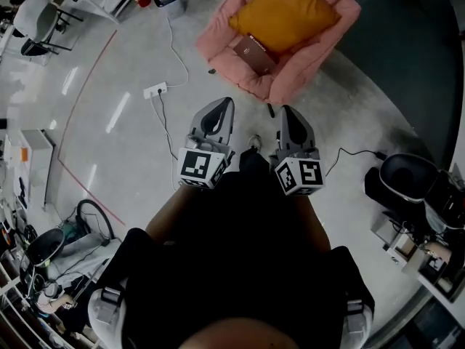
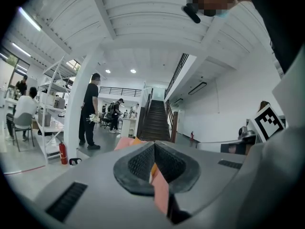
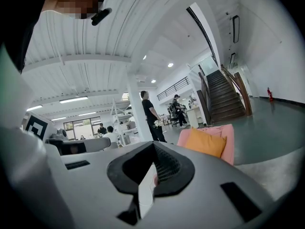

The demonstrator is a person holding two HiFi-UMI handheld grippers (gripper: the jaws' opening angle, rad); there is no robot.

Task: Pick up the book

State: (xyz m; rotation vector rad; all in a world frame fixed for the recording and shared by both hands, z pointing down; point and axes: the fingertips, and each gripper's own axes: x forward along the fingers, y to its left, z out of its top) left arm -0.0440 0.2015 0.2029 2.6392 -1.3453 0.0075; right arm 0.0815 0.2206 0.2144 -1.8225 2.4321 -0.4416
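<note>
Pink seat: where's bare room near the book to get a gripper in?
Free: the pink seat pad between the book and its front edge; also bare floor before that edge, right of the power strip. Crowded: the orange cushion sits tight behind the book.

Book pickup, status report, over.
Left gripper shut, empty. Right gripper shut, empty. Book lies on pink chair, untouched. Power strip on floor, off left.

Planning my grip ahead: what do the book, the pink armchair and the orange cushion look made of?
Book: flat brown cover with a dull finish, likely card or cloth; too small to be sure.
Armchair: soft pink fabric, going by its puffy, creased rim.
Cushion: plump orange fabric, matte, no shine.
</note>
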